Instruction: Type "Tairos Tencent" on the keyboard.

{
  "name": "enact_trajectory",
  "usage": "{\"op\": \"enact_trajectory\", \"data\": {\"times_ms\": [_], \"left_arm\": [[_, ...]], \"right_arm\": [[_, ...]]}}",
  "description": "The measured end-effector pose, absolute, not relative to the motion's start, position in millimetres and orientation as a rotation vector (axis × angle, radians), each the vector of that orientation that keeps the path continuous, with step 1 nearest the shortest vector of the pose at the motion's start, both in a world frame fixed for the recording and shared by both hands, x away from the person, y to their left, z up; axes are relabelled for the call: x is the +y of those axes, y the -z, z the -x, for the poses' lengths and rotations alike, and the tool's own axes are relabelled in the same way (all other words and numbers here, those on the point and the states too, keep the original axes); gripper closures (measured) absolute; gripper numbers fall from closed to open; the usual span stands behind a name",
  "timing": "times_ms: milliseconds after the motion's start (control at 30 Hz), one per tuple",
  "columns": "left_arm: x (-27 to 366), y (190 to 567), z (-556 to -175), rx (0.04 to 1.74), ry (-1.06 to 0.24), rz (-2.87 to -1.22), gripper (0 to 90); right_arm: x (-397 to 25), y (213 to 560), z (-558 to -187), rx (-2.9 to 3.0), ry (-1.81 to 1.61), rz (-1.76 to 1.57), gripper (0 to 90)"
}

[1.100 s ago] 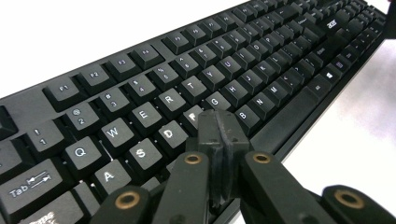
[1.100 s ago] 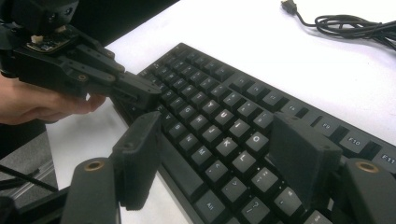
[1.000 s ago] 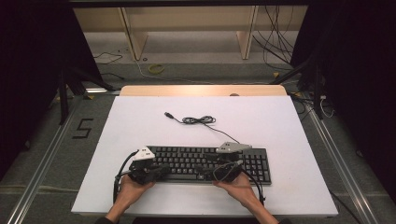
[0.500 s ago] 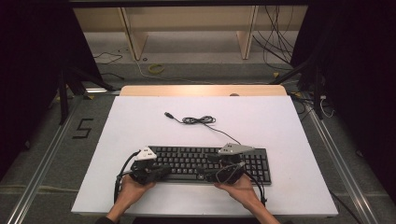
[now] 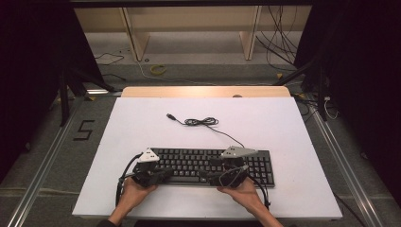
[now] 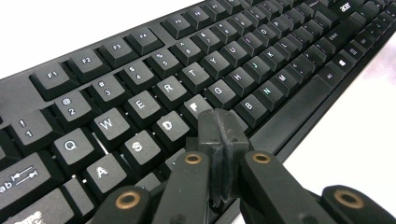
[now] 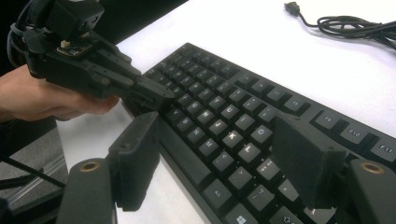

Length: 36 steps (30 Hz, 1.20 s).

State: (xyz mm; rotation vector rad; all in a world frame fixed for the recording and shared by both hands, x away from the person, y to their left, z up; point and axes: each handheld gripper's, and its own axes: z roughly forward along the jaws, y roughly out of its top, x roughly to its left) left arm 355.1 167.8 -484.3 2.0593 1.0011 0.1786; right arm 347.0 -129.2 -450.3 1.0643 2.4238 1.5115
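two claws [image 5: 163, 174] [image 5: 205, 174], left closed, right spread, one keyboard [image 5: 208, 161]

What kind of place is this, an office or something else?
Probably a lab or recording workspace, not an office: a white table ringed by dark curtains, loose cables on the floor, and floor rails beside it.

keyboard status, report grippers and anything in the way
Left gripper shut, tip over the F/D keys. Right gripper open above the keyboard. USB cable coiled behind, clear.
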Motion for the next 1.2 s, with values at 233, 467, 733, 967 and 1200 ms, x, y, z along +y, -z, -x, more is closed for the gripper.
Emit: {"op": "enact_trajectory", "data": {"times_ms": [233, 467, 733, 967, 1200], "left_arm": [[168, 484, -355, 1.007, -0.181, -2.057, 89.2], [171, 480, -355, 1.016, -0.196, -2.036, 87.0], [177, 473, -355, 1.022, -0.202, -1.985, 78.5], [186, 467, -358, 1.038, -0.195, -1.924, 68.3], [190, 462, -362, 1.069, -0.2, -1.895, 47.8]], "right_arm": [[-129, 450, -346, 2.424, -1.512, -1.06, 33.3], [-128, 450, -347, 2.423, -1.516, -1.06, 33.3], [-128, 449, -345, 2.423, -1.519, -1.053, 33.3], [-127, 449, -345, 2.426, -1.524, -1.043, 32.9], [-126, 449, -344, 2.422, -1.539, -1.035, 32.1]]}}
